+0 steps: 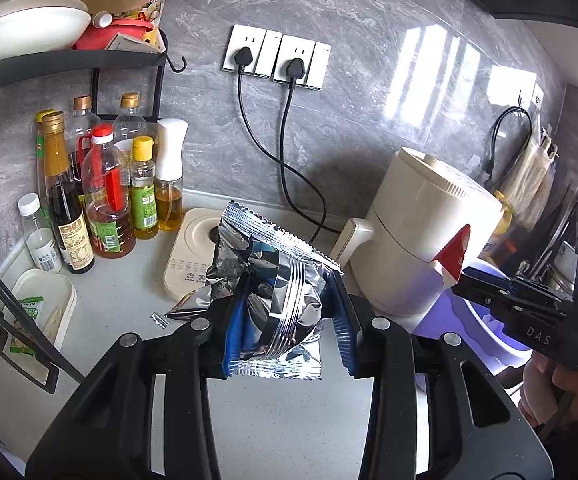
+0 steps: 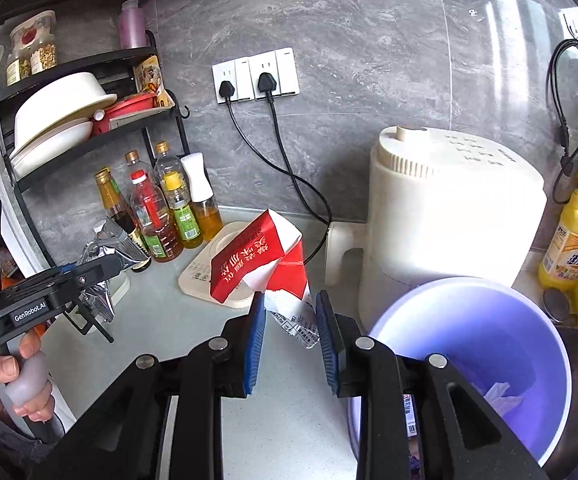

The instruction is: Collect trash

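A: Two pieces of trash are in hand. The left claw (image 1: 285, 320) is closed on a crumpled silver foil wrapper (image 1: 273, 280), blue pads pressing its sides, and holds it clear above the surface (image 1: 281, 432).

B: And the right claw (image 2: 291, 332)?

A: Its jaws stand partly closed, pinching the torn lower end of a red and white carton (image 2: 265, 260), whose long axis rises up and away from the claw, leaning left.

B: Where does the bin sit from each?

A: The purple bin (image 2: 469, 292) stands just beside the right claw, to its right and lower, mouth open, with some paper scrap already inside. From the left claw it lies further right, beyond the other gripper. I judge the right hand nearer, so the carton should swing right over the rim first.

B: Anything behind?

A: A cream appliance (image 2: 449, 216) just behind the bin, then oil bottles (image 1: 105, 200) on the left against the grey wall.
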Tool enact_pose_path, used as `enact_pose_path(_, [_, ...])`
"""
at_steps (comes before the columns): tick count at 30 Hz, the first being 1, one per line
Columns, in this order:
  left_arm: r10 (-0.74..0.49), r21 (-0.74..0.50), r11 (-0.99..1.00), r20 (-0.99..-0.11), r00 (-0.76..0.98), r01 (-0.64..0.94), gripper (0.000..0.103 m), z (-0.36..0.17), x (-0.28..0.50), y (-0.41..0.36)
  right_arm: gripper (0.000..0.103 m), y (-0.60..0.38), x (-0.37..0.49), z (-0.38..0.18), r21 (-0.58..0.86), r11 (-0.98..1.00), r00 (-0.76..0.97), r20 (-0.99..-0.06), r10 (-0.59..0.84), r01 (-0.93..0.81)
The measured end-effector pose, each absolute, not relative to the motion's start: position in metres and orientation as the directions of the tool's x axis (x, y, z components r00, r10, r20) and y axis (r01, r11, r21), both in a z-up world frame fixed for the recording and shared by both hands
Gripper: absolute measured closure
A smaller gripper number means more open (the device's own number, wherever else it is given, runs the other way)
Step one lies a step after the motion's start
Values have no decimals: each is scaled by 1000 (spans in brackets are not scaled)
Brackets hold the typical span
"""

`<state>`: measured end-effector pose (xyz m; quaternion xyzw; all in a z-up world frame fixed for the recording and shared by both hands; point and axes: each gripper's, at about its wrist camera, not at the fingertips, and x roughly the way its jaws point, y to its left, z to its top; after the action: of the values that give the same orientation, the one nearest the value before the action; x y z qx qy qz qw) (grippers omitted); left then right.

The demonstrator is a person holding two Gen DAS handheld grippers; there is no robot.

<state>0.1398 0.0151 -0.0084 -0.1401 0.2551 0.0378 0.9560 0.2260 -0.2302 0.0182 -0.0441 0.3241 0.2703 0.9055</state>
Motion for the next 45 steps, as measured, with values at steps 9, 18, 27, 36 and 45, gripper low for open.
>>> enact_pose_path(9, [-137, -258, 966, -482, 866, 9, 65, -5, 169, -33, 74, -302, 222, 26, 82, 945, 738, -605, 299, -316])
enact_pose_path(18, [-288, -264, 948, -471, 834, 178, 65, -1, 201, -90, 38, -368, 208, 29, 108, 983, 790, -585, 184, -149])
enact_pose_path(27, [-434, -247, 901, -453, 779, 357, 65, 10, 228, -158, 38, -425, 185, 32, 109, 994, 811, -582, 58, 7])
enact_pose_path(36, [-456, -177, 887, -493, 741, 427, 28, 8, 244, -211, 39, -456, 177, 30, 127, 990, 816, -577, 24, 62])
enact_pose_path(45, [-409, -173, 911, -500, 763, 375, 14, 10, 235, -198, 39, -443, 183, 29, 138, 990, 814, -574, 85, -6])
